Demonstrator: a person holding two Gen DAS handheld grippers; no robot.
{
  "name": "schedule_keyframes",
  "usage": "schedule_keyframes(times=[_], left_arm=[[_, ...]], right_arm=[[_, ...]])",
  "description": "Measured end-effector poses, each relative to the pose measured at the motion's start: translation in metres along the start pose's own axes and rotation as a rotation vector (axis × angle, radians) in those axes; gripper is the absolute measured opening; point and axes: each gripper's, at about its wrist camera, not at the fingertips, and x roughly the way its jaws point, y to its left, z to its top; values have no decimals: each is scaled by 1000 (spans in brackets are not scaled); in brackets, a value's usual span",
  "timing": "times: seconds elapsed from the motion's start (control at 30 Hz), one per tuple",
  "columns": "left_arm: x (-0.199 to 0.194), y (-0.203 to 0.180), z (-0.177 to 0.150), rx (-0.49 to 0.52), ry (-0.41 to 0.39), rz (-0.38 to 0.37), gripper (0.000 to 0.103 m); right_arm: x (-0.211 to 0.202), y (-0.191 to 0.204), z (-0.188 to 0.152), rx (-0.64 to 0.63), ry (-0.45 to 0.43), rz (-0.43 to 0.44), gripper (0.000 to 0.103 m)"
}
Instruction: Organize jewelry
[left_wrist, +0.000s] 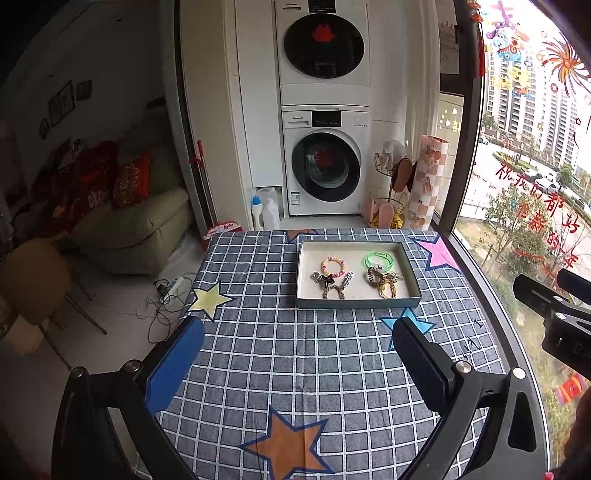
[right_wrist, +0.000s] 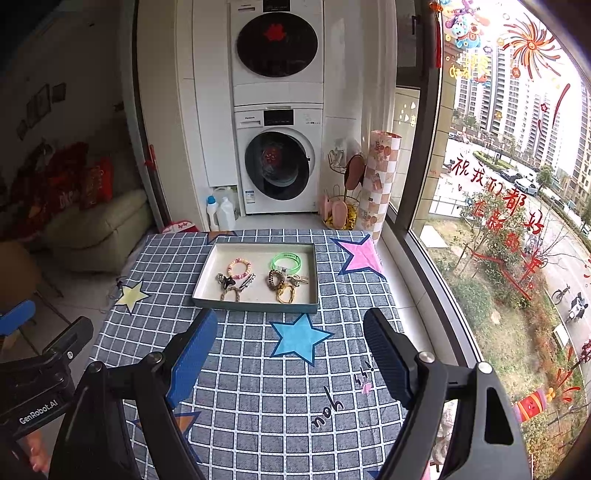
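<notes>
A shallow grey-green tray (left_wrist: 357, 303) sits toward the far side of a tabletop (left_wrist: 280, 369) covered in a blue checked cloth with coloured stars. All the jewelry lies inside the tray. A pink beaded bracelet (left_wrist: 333, 266) and a green bangle (left_wrist: 378, 258) rest apart near the back. In front of them, small pieces crowd together: a dark claw clip (left_wrist: 325, 279), a silver clip (left_wrist: 347, 280), a brown spiral hair tie (left_wrist: 375, 277) and a gold chain (left_wrist: 388, 291).

The left hand-held gripper (left_wrist: 297, 363) and the right hand-held gripper (right_wrist: 290, 349) both hover over bare cloth, short of the tray, fingers spread wide and holding nothing.

This layout fits pieces waiting to be sorted or pieces already gathered in. Any pick among the front clusters would need narrow, careful fingertip placement, since the pieces touch or overlap.

The fisheye distance makes the small items hard to identify. A braided loop (left_wrist: 333, 292) at the front could be a chain or cord. Whether pieces are tangled cannot be told.
</notes>
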Motion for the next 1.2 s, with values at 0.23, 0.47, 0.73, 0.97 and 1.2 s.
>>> schedule_keyframes(times=[0.23,0.47,0.73,0.97,1.2], left_arm=[[1,-1,-2,0,8,1,103],[1,-1,-1,0,8,1,103],[2,-1,-3,-3,12,1,103],[2,-1,-3,-4,12,0,103],[2,0,-4,-3,13,0,103]], right_arm=[[1,0,-2,0,2,3,84],[1,0,-2,1,3,4,84],[3,0,-4,2,9,7,84],[3,1,-5,1,13,9,84],[3,2,-5,3,14,10,84]])
